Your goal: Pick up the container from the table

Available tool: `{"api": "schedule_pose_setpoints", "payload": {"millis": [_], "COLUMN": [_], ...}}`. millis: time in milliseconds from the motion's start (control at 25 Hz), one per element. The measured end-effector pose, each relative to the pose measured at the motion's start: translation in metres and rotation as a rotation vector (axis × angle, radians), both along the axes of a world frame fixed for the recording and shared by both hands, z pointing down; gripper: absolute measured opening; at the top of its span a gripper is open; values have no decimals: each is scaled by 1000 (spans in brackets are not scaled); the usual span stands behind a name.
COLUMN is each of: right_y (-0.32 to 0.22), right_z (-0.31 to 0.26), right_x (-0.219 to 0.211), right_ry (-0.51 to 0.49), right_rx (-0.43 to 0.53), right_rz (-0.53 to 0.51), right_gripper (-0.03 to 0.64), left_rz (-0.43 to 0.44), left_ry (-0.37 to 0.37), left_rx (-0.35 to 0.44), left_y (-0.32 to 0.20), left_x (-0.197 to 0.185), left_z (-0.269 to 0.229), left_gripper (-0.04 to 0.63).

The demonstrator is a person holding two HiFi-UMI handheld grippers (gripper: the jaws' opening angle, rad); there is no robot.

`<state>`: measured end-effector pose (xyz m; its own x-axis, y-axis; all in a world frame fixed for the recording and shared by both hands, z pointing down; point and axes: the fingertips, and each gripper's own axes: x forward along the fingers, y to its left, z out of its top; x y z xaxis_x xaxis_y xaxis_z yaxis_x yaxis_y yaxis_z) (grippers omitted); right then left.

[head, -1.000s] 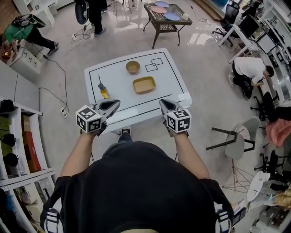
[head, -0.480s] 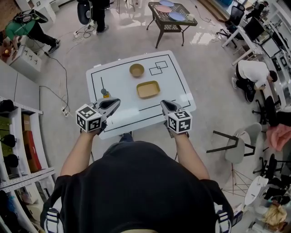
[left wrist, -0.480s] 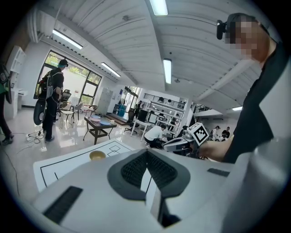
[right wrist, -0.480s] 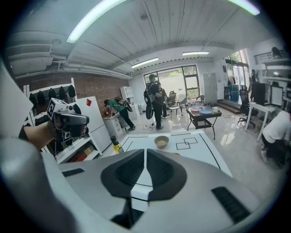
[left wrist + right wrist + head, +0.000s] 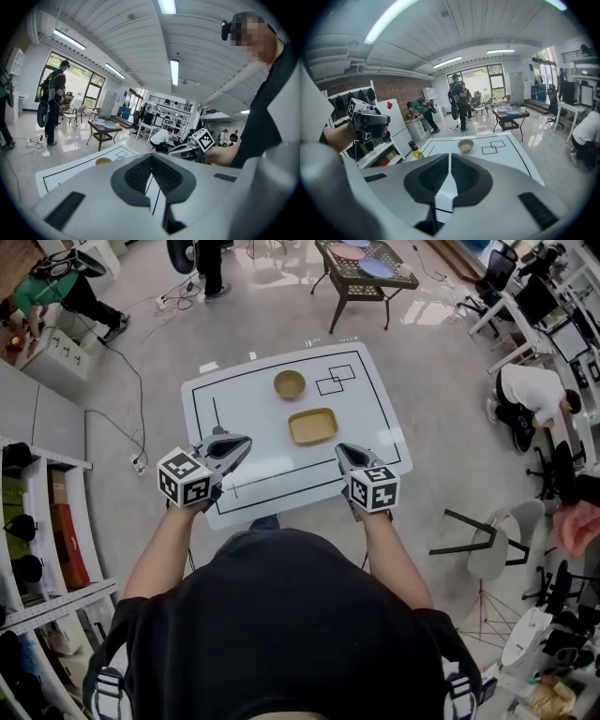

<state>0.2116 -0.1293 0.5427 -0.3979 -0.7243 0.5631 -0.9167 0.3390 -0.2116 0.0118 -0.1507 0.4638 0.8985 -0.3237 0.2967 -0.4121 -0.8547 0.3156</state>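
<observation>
The tan rectangular container (image 5: 313, 426) lies empty on the white table (image 5: 366, 395), just behind its middle. Beyond it sits a small tan bowl (image 5: 289, 383), also seen as the bowl (image 5: 465, 146) in the right gripper view. My left gripper (image 5: 244, 441) hangs over the table's near left part, shut and empty; its jaws (image 5: 151, 155) meet in a thin line. My right gripper (image 5: 340, 449) is over the near right edge, shut on nothing (image 5: 450, 154). Both are a short way in front of the container, which my right gripper's own jaws hide from its camera.
A yellow bottle (image 5: 415, 152) with a black cap stands at the table's left side, beside my left gripper. A black side table (image 5: 366, 268) with plates is beyond. Shelves (image 5: 37, 521) line the left; a grey chair (image 5: 487, 545) and people are on the right.
Both grippers have moved forward from the near edge to over the table, still shut. The table now sits nearer in the head view, and the bottle has slipped behind my left gripper.
</observation>
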Motion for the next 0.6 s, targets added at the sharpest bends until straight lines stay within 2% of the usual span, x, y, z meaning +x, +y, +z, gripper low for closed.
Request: {"api": "schedule_pose_setpoints", "payload": {"millis": [600], "right_y": [-31], "right_z": [17], "right_x": [-7], "right_ry": [13], "right_rx": [-37], "right_rz": [-36], "right_gripper": [19], "left_rz": [-22], "left_ry": [-3], "left_rx": [-28], "left_y": [-27], "left_x": [-7], "left_z": [12], "left_gripper": [6]}}
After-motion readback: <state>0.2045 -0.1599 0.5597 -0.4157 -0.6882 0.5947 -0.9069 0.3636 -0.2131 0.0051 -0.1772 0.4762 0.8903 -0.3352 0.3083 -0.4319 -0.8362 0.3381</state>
